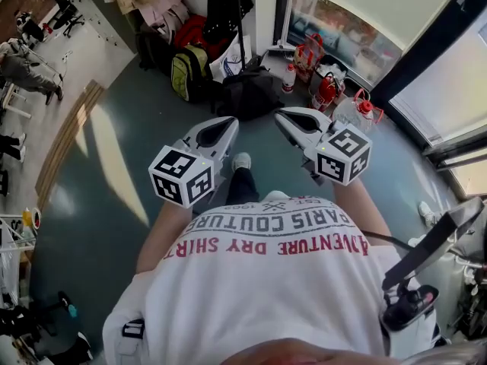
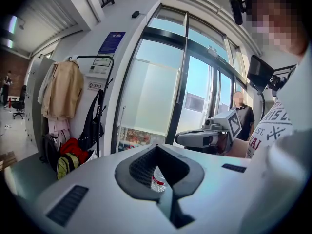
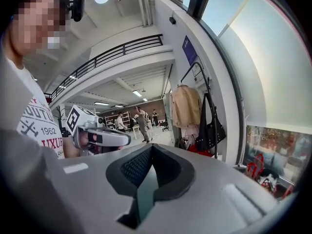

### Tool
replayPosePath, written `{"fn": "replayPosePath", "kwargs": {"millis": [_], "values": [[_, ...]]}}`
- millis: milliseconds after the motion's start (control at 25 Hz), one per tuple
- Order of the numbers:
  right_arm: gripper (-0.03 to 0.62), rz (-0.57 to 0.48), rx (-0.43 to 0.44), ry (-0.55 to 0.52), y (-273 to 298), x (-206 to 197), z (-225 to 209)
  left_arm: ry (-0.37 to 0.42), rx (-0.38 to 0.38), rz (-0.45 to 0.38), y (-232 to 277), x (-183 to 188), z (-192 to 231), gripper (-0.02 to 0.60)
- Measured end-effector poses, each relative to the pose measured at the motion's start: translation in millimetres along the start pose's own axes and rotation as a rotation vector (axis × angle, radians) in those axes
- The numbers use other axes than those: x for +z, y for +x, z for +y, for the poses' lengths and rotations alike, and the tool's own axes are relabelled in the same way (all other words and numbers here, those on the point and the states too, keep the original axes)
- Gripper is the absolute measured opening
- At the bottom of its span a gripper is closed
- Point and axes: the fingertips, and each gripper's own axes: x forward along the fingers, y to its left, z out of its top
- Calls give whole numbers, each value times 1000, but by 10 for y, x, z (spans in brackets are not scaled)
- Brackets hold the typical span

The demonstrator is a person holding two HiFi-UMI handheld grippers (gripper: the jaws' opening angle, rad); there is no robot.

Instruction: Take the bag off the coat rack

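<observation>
Head view reads your shirt's print, "PARIS COUTURE" and "ADVENTURE DRY SHIRTS", which the gripper views only clip. Your left gripper [image 1: 218, 131] and right gripper [image 1: 294, 120] both have their jaws closed on nothing. Right gripper view puts the black bag [image 3: 209, 130] at 3 o'clock, hanging on the thin black coat rack [image 3: 215, 152] beside a beige coat [image 3: 185, 106].
</observation>
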Motion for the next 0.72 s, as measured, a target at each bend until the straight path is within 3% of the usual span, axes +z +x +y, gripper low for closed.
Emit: {"fn": "replayPosePath", "kwargs": {"millis": [440, 720], "values": [[2, 32, -68, -19, 1861, 950, -1558, 11, -8, -45, 989, 1026, 2303, 2], [2, -25, -117, -21, 2385, 1525, -2314, 41, -10, -34, 1523, 1574, 3073, 2]]}}
